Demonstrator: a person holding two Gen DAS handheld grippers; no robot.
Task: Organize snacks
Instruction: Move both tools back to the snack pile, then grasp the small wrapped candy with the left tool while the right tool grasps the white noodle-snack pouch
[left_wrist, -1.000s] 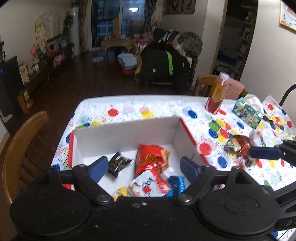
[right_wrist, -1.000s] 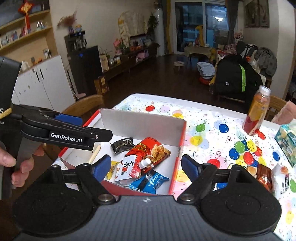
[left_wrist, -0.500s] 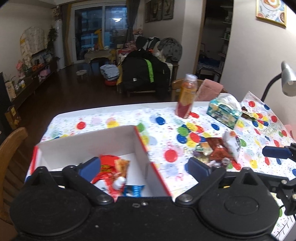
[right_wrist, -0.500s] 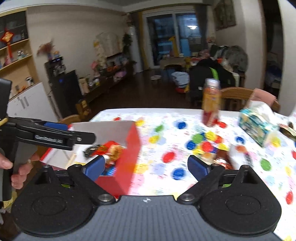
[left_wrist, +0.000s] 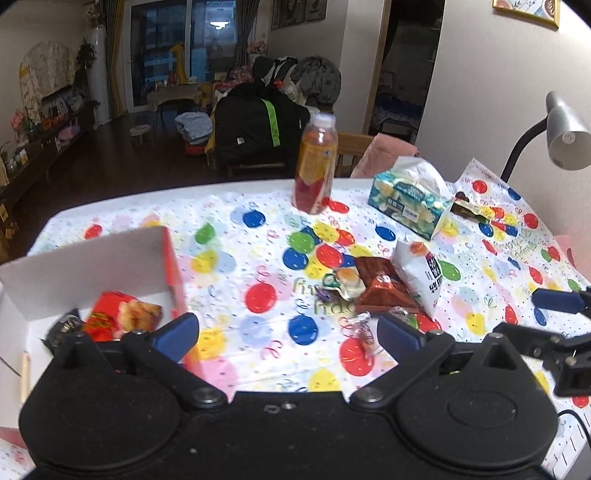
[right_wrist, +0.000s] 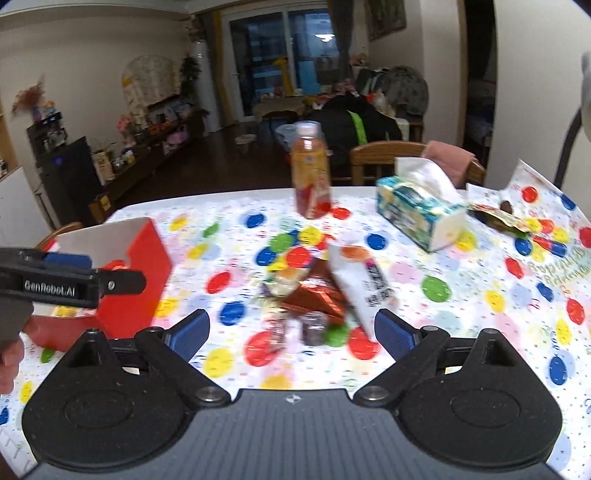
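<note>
Both tongs spread wide, nothing between the jaws: left gripper (left_wrist: 284, 332) low centre of its frame, right gripper (right_wrist: 291, 332) the same in its own. Neither touching anything.

Box (left_wrist: 168, 258) at left edge of left view, white inside, red outside; red packet (left_wrist: 122, 314) and a dark packet (left_wrist: 61, 326) already in it. Same box (right_wrist: 147, 266) at mid-left in right view.

Loose pile centre frame, well apart from box: white bag (right_wrist: 364, 280) leaning on brown packet (right_wrist: 314, 295), small bun wrapper (left_wrist: 345, 282) just beside, small candy (left_wrist: 364, 332) nearest the left tongs. Right view blurred; the two or three small pieces at pile's near edge not identifiable.

Bottle (left_wrist: 316, 164) and tissue pack (left_wrist: 406, 203) further back, upright and clear of the pile.

Likely step: fetch next snack from pile. Best done by taking the top item first, probably the white bag, gripped on a flat edge, not the puffed middle. Small candy better pinched squarely, jaws straddling it before closing. Carry clear of box wall, then release low inside.
</note>
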